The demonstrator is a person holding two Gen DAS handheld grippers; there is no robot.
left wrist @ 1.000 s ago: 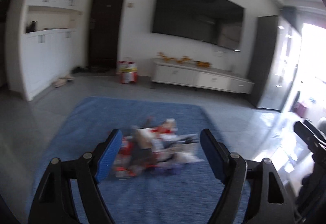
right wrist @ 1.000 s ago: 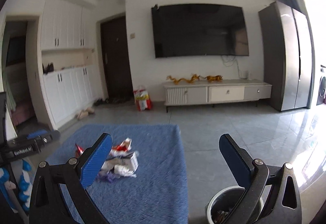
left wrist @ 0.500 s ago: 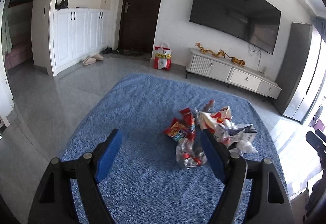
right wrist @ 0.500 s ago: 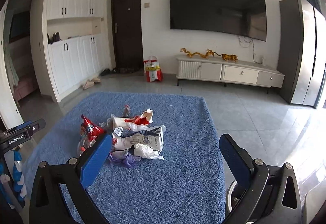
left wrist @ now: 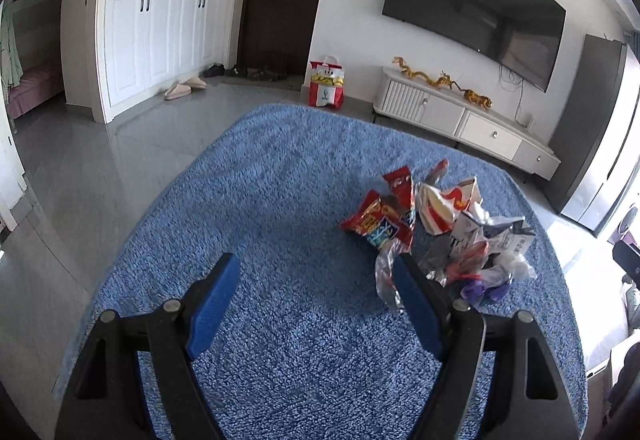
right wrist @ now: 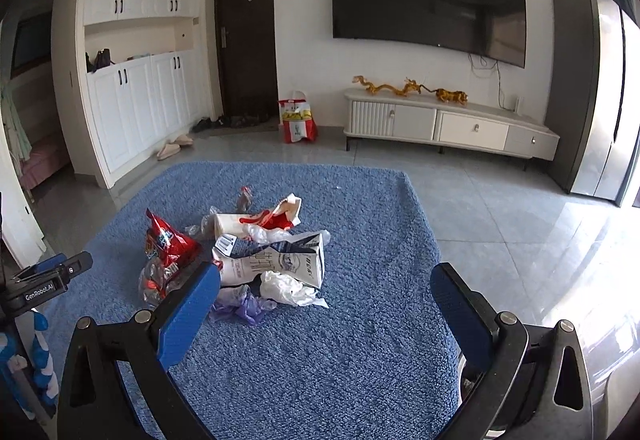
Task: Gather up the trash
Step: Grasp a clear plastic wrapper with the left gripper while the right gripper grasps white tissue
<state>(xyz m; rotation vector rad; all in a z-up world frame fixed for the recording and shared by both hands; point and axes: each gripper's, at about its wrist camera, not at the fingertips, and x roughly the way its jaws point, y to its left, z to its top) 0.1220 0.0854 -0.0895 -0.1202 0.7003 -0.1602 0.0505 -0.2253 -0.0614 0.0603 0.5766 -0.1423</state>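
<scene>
A pile of trash lies on a blue rug (left wrist: 280, 199): a red snack bag (left wrist: 380, 220), a red-and-white carton (left wrist: 444, 207), a white milk carton (right wrist: 276, 260), crumpled white plastic (right wrist: 288, 290), a purple glove (right wrist: 248, 306) and a clear wrapper (right wrist: 154, 280). My left gripper (left wrist: 316, 280) is open and empty, above the rug just left of the pile. My right gripper (right wrist: 326, 290) is open and empty, its left finger in front of the pile. The rug also shows in the right wrist view (right wrist: 360, 340).
A bin rim (right wrist: 466, 380) peeks out behind my right finger at the rug's right edge. A white TV cabinet (right wrist: 448, 123), a red bag (right wrist: 298, 117) by the dark door, white cupboards (right wrist: 132, 99) and slippers (right wrist: 172, 145) stand around the grey tiled floor.
Both grippers have tilted down and come closer to the pile; the trash now looks larger and lower in both views. Both stay open.
</scene>
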